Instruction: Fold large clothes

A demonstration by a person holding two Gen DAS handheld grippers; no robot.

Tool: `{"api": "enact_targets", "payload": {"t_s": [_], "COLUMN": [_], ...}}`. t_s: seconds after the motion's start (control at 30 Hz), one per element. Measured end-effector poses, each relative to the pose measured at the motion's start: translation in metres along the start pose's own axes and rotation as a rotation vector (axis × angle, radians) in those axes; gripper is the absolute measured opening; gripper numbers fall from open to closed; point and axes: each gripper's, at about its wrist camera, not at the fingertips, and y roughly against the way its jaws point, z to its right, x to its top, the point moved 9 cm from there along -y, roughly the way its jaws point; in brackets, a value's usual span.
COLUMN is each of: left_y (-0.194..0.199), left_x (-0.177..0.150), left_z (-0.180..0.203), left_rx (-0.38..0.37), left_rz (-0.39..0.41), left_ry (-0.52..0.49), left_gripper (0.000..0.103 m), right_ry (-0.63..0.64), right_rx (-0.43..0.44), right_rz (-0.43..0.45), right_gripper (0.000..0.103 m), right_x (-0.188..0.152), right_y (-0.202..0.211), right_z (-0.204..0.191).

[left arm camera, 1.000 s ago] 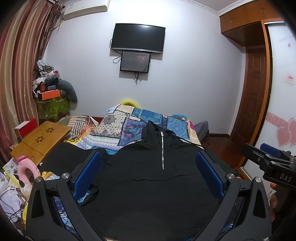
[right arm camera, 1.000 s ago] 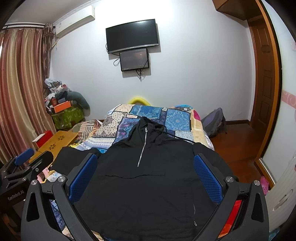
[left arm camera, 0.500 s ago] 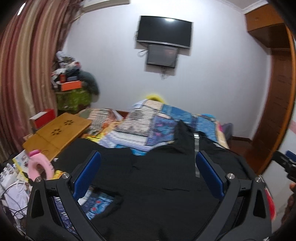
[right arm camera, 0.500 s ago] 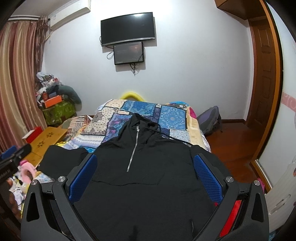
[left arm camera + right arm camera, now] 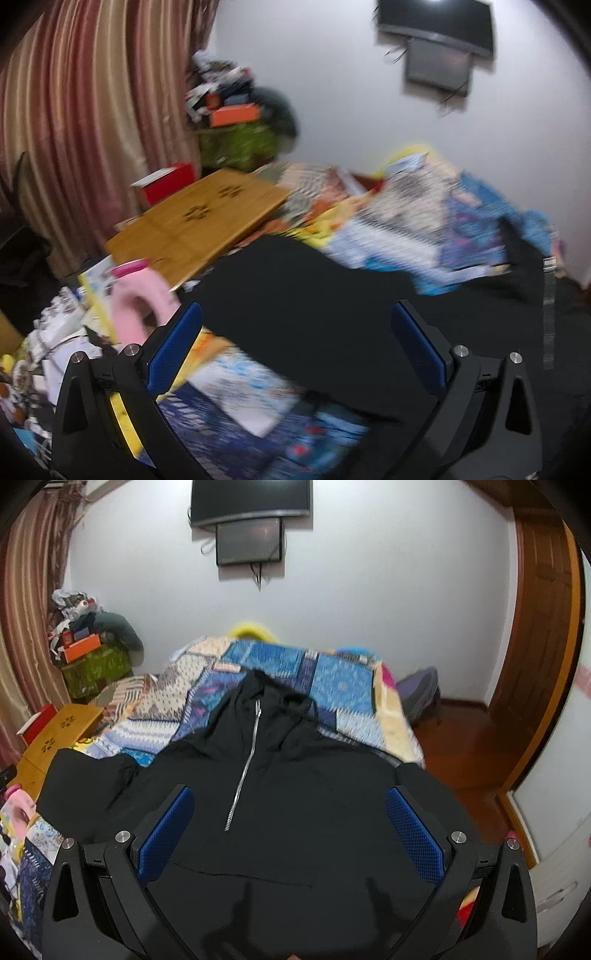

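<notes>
Two tools, both with jaws spread wide and nothing between them: my left tool (image 5: 293, 343) points toward the hoodie's left sleeve, my right tool (image 5: 290, 825) hangs over the chest. The hoodie (image 5: 295, 794) lies face up on the bed (image 5: 343, 686), zip (image 5: 245, 760) toward the wall, hood up near the quilt's blue squares, sleeve (image 5: 295, 280) stretched out from the body toward the wooden tray (image 5: 195, 229).

My worry is that sleeve. Its cuff lies at the bed's edge close to the tray and the pink thing (image 5: 138, 306) beside it, so a low or careless reach could pinch quilt with the cloth, or drag clutter along. If I grab only the top layer, the fold will bunch and pull the body askew; the zip would go crooked with it. The left view is badly smeared, so I cannot tell exactly where the cuff ends, and closing on a guess could miss.

The right sleeve, on the far side of the zip from the tray, droops over the bed edge toward the floor (image 5: 465, 746) and could slide off if I tug the body leftward.

Further from the hoodie: curtain (image 5: 85, 110), a heap of boxes (image 5: 81, 646) in the corner, screens (image 5: 251, 520) on the wall, a door (image 5: 543, 627). None of these blocks me; only the tray-side clutter crowds the reach.
</notes>
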Motion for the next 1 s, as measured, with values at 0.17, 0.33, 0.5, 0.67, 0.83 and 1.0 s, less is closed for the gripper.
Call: {"api": "enact_targets", "payload": {"t_s": [0.17,0.33,0.5,0.67,0.83,1.0], "left_y": [-0.052,-0.089,-0.125,-0.156,-0.165,-0.148], "left_x": [-0.016,-0.038,-0.06,-0.073,-0.065,-0.039], "left_z": [-0.042,-0.063,-0.071,-0.074,-0.079,-0.079], "left_rx": [-0.018,-0.119,-0.199,-0.24,-0.213,-0.128], "left_rz": [-0.164,-0.305,-0.431,-0.527,-0.505,-0.433], "left_ry": [0.064,0.195,0.346,0.473,0.52,0.43], "left_gripper": [0.102,0.091,0.083,0.076,0.047,0.011], "right_ry": [0.044,0.018,0.001,0.033,0.05,0.079], "right_rx": [0.01,0.05,0.083,0.06,0.058,0.038], "right_rz": [-0.146,-0.235,-0.264,-0.251,-0.245,-0.234], "right_gripper": [0.103,0.103,0.103,0.103,0.103,0.103], "right_x": [-0.018,-0.034,-0.039,-0.032,-0.027,-0.021], "right_y": [-0.037,-0.053,-0.056,-0.059,-0.057,-0.056], "right_z": [-0.001,0.0,-0.002,-0.005,-0.006,-0.005]}}
